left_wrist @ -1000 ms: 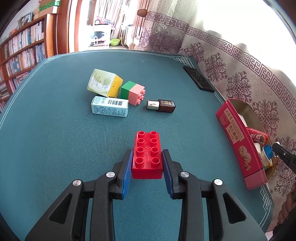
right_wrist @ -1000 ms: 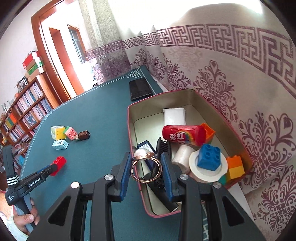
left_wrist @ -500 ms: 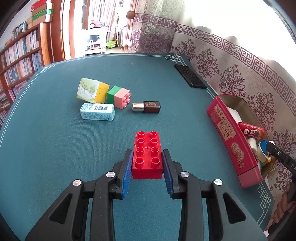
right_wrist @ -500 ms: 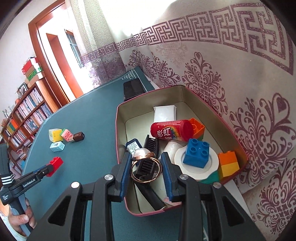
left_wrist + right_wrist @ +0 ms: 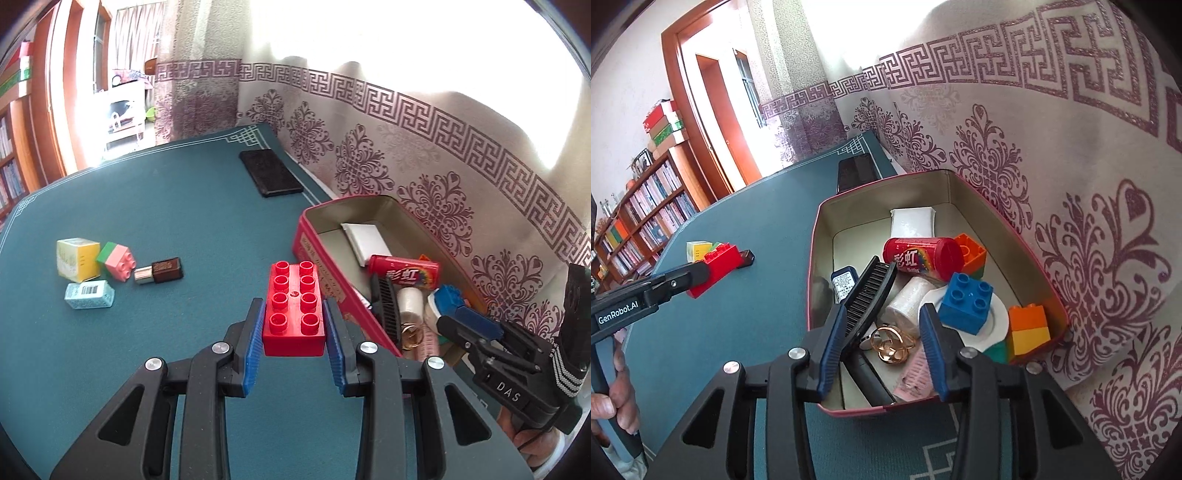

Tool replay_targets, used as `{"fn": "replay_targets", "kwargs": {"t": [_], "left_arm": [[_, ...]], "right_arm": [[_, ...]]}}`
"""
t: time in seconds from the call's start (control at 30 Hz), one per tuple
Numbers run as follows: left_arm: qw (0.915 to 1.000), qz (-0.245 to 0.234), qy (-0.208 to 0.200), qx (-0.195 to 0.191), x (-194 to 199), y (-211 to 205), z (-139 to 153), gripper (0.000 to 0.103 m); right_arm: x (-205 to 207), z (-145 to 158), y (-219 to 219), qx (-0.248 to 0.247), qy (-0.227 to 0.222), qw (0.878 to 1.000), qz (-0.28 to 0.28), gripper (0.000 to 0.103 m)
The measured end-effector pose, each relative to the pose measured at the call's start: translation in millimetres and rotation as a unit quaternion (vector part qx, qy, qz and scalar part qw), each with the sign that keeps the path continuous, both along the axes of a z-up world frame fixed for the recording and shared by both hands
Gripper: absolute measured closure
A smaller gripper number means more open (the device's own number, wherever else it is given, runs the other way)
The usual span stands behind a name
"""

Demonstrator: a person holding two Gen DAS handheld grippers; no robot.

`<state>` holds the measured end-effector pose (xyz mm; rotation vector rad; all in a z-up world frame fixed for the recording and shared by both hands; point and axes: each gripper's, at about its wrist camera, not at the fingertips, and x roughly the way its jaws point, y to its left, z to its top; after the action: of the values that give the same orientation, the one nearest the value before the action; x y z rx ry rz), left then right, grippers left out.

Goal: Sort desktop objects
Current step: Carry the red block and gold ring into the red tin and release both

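My left gripper [image 5: 294,321] is shut on a red brick [image 5: 294,304] and holds it above the green table, just left of the red tin box [image 5: 334,291]. In the right wrist view the red brick [image 5: 718,264] and left gripper show at the left. My right gripper [image 5: 882,334] is open over the near end of the tin box [image 5: 812,258]. A gold ring holder [image 5: 891,345] lies loose in the box between and below its fingers. It also shows in the left wrist view [image 5: 412,334].
The box holds a black comb [image 5: 868,291], a red candy tube [image 5: 921,258], a blue brick [image 5: 966,302], orange bricks and white tape. On the table lie a yellow box [image 5: 77,258], a green-pink brick [image 5: 116,260], a brown bottle [image 5: 159,271], a pale blue carton [image 5: 88,294] and a black phone [image 5: 269,177].
My right gripper opened and let the gold ring holder drop into the box. My left gripper carried the red brick to the right, up to the box's side.
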<state>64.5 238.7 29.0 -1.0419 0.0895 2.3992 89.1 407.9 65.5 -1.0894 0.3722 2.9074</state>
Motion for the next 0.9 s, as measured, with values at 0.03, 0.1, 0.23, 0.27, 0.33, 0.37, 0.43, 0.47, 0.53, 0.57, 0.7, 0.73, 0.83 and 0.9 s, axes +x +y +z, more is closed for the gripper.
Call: {"fn": "replay_targets", "kwargs": {"t": [0.03, 0.1, 0.23, 0.27, 0.33, 0.37, 0.43, 0.47, 0.53, 0.57, 0.7, 0.73, 0.83, 0.9], "left_arm": [[1.0000, -0.007, 0.000, 0.001, 0, 6, 0, 0.069], [0.9999, -0.015, 0.001, 0.001, -2, 20, -2, 0.069], [0.9993, -0.033, -0.017, 0.007, -10, 44, -9, 0.069], [0.9991, -0.037, -0.020, 0.007, -11, 49, -11, 0.069], [0.9986, -0.048, -0.021, 0.007, -14, 64, -9, 0.069], [0.9985, -0.051, -0.020, 0.007, -15, 71, -9, 0.069], [0.9979, -0.060, -0.021, 0.012, -18, 80, -8, 0.069], [0.9975, -0.064, -0.023, 0.018, -19, 84, -8, 0.068], [0.9963, -0.071, -0.041, 0.026, -23, 90, -11, 0.064], [0.9954, -0.073, -0.055, 0.029, -25, 91, -14, 0.053], [0.9954, -0.062, -0.063, 0.037, -27, 82, -21, 0.043], [0.9957, -0.056, -0.064, 0.036, -28, 79, -22, 0.043], [0.9966, -0.038, -0.065, 0.033, -31, 70, -24, 0.043], [0.9973, -0.028, -0.063, 0.027, -33, 65, -26, 0.043]], "right_arm": [[1, 0, 2, -0.001, 0.001, 1.000, -0.002, 0.058], [3, -1, 5, -0.001, 0.003, 1.000, -0.004, 0.058], [6, -1, 6, -0.001, 0.008, 1.000, -0.008, 0.058], [6, -1, 5, 0.001, 0.008, 1.000, -0.006, 0.058], [7, 0, 3, 0.008, 0.011, 1.000, -0.004, 0.058], [7, 0, 2, 0.011, 0.013, 1.000, -0.003, 0.057], [7, 1, 2, 0.011, 0.015, 1.000, -0.004, 0.055], [7, 2, 3, 0.009, 0.016, 1.000, -0.006, 0.053], [8, 2, 6, 0.005, 0.017, 1.000, -0.012, 0.049], [7, 1, 7, 0.003, 0.017, 1.000, -0.015, 0.046], [8, 2, 7, 0.003, 0.020, 1.000, -0.021, 0.037], [8, 3, 6, 0.005, 0.022, 1.000, -0.021, 0.035], [9, 3, 5, 0.007, 0.024, 0.999, -0.021, 0.033], [8, 2, 3, 0.007, 0.023, 1.000, -0.020, 0.032]]}}
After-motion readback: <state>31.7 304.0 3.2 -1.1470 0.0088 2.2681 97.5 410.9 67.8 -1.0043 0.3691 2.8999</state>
